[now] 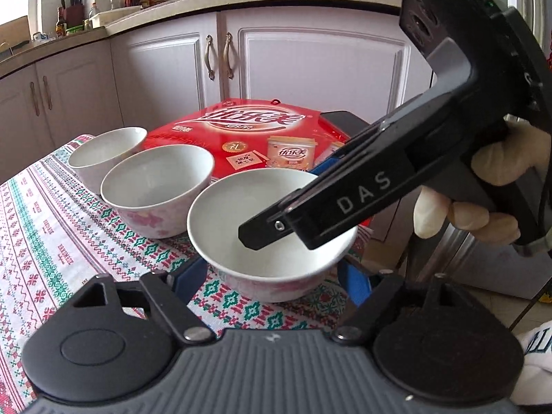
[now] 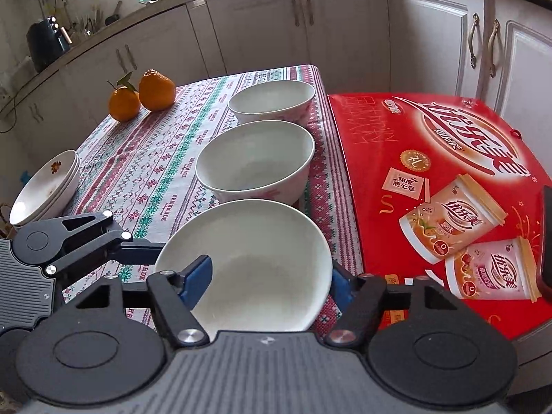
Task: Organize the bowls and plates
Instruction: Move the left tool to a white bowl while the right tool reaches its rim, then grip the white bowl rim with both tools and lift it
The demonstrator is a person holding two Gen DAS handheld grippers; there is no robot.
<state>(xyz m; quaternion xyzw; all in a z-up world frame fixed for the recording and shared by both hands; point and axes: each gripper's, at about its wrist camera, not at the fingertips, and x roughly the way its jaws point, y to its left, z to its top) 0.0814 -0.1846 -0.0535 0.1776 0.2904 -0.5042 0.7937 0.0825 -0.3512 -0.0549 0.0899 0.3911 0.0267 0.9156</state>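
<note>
Right gripper (image 2: 265, 276) closed on nearest bowl (image 2: 255, 262), lower middle of frame, one finger inside rim. Left gripper (image 1: 272, 276) half open around same bowl, grip unclear. Lift straight, slowly, then nest into next bowl (image 2: 255, 162).

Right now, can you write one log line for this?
right gripper: shut on nearest bowl | left gripper: straddles it, contact unclear | middle bowl, far bowl: free

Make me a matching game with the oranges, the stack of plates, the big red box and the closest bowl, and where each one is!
Things:
1. oranges
2. stack of plates
3. red box
4. nearest bowl

Places:
A. between the blue gripper pads
B. at the table's left edge
C. right of the bowls
D. at the table's far left corner

Pairs: 1-D, 2-B, 3-C, 4-A
</note>
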